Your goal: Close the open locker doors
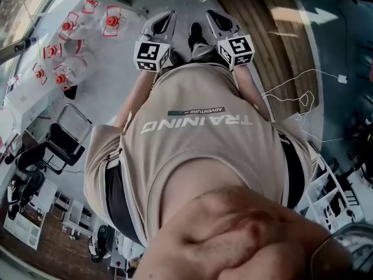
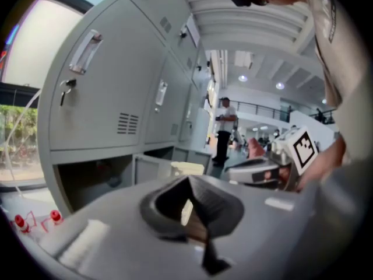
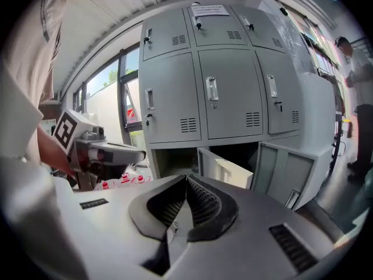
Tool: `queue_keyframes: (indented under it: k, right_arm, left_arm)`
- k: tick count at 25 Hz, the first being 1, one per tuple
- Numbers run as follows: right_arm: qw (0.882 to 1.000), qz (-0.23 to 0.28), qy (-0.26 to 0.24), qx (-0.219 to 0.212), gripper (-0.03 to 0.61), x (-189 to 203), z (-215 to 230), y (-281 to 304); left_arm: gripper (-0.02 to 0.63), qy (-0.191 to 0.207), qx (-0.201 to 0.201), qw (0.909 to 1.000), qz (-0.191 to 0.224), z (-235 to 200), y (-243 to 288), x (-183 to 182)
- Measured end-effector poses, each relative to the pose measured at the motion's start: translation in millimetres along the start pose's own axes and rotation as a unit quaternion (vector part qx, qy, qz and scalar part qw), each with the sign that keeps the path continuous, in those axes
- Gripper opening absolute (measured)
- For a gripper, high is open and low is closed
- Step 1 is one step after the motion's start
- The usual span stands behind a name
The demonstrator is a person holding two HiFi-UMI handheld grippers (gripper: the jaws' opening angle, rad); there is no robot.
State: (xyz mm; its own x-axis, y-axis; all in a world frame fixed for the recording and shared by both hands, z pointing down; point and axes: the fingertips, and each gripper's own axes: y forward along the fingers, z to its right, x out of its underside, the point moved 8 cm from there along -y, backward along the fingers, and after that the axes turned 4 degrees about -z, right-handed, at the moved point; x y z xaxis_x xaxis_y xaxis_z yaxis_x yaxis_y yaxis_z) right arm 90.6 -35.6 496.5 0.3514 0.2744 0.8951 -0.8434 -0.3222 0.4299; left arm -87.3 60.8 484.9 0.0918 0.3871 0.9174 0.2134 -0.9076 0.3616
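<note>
1. Lockers [image 3: 210, 92] fill the right gripper view head-on, a grey bank beyond the right gripper [image 3: 186, 182]. The left gripper view catches the same bank only obliquely, up and to the left of the left gripper [image 2: 190, 185].
2. Bottom-row doors stand open: one door [image 3: 226, 169] is swung out straight ahead, just above the right gripper's jaw tips, and a second door [image 3: 291, 171] is further to its right (both upper rows are shut).
3. Only the head view shows both tools together, held out before a beige T-shirt [image 1: 198, 144], with red-capped bottles [image 1: 61, 51] off to the left gripper's side.
4. Each gripper's jaws are pressed together, with nothing between them.
5. A standing person [image 2: 225, 127] appears far ahead of the left gripper.
</note>
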Motion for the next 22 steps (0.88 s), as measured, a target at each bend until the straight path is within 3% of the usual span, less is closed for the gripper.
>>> queue_keyframes:
  k: [3, 7, 14, 22]
  right_arm:
    - [0.999, -0.011, -0.041, 0.014, 0.015, -3, 48, 12]
    - [0.996, -0.018, -0.086, -0.004, 0.015, -18, 97, 24]
    - [0.997, -0.032, -0.058, -0.031, 0.015, -19, 148, 54]
    - [0.994, -0.073, -0.071, -0.033, 0.015, -9, 169, 69]
  left_arm:
    - [0.000, 0.015, -0.033, 0.9993, -0.006, -14, 18, -17]
    - [0.000, -0.002, -0.060, 0.9981, -0.016, -21, 43, -29]
    - [0.000, -0.055, -0.090, 0.9944, -0.016, -20, 86, -39]
    - [0.000, -0.049, -0.075, 0.9952, -0.038, -16, 100, -35]
